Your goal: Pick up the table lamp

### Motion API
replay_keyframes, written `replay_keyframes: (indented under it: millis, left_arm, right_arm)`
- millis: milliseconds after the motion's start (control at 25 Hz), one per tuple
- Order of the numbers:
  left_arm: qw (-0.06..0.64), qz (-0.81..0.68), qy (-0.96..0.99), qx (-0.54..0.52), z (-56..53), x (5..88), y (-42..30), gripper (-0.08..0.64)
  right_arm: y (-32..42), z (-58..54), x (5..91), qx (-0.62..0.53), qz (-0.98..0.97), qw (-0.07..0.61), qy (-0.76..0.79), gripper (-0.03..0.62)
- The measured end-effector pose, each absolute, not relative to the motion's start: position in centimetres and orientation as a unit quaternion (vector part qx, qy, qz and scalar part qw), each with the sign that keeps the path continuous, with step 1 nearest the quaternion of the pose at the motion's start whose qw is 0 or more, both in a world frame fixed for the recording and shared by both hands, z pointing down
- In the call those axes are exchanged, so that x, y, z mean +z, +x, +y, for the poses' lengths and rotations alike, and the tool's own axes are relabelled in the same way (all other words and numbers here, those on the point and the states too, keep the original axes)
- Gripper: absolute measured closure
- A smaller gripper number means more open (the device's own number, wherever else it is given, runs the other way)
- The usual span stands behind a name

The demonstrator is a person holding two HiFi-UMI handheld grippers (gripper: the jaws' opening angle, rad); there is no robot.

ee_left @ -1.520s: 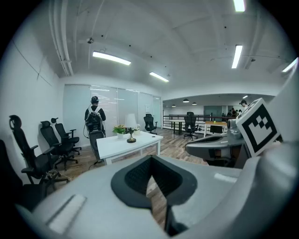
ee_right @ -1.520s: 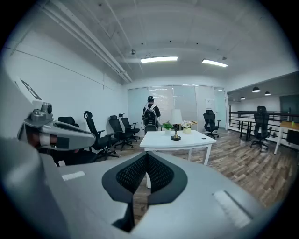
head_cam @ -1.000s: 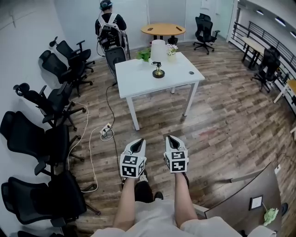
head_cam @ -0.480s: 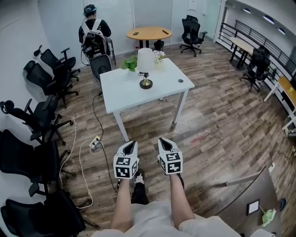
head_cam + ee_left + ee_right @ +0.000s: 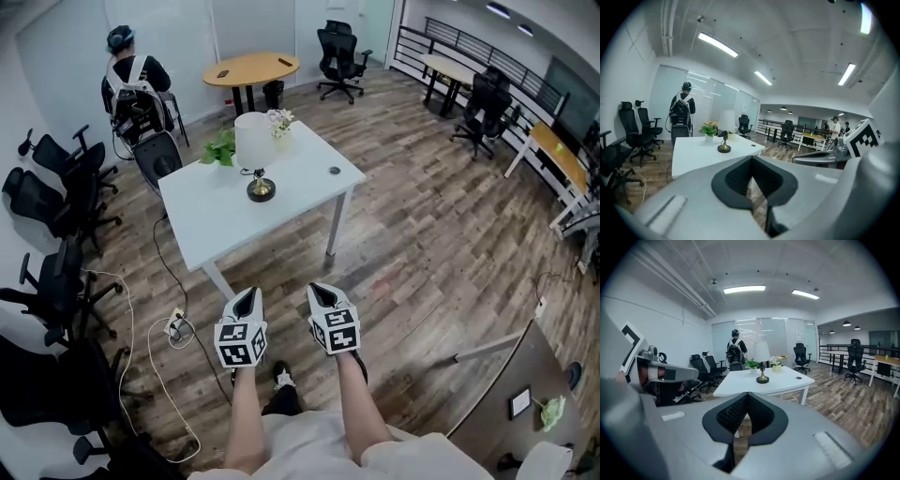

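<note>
The table lamp has a white shade and a brass base, and it stands upright near the far side of a white table. It also shows in the left gripper view as the lamp and in the right gripper view as the lamp. My left gripper and right gripper are held side by side over the wooden floor, well short of the table's front edge. The jaws of both the left gripper and the right gripper are shut with nothing between them.
A potted plant, a vase of flowers and a small dark disc share the table. Black office chairs line the left wall. A person with a backpack sits behind. A power strip and cables lie on the floor at the left.
Both grippers have moved forward toward the table together with the person. The table and lamp now sit lower and further left in the head view. The jaws stay shut.
</note>
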State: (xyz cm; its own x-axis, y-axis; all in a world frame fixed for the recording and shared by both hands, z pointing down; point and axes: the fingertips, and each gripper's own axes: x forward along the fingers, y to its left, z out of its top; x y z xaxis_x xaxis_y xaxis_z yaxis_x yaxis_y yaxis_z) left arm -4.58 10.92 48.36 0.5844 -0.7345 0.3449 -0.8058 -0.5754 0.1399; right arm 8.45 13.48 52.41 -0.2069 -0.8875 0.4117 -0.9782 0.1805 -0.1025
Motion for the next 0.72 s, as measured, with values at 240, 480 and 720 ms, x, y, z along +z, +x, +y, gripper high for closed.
replay_keyframes:
  millis: [240, 480, 720]
  left_arm:
    - [0.138, -0.413, 0.889, 0.143, 4.3, 48.6, -5.2, 0.56]
    - [0.143, -0.394, 0.895, 0.153, -0.5, 49.4, -6.1, 0.56]
    - [0.155, -0.381, 0.902, 0.133, -2.9, 49.8, -7.2, 0.56]
  right_arm:
    - [7.8, 7.3, 52.5, 0.178, -0.746, 0.127, 0.629, 0.569]
    - [6.3, 2.4, 53.0, 0.18, -0.742, 0.131, 0.632, 0.569]
    - [5.6, -0.3, 53.5, 0.181, -0.737, 0.13, 0.638, 0.569]
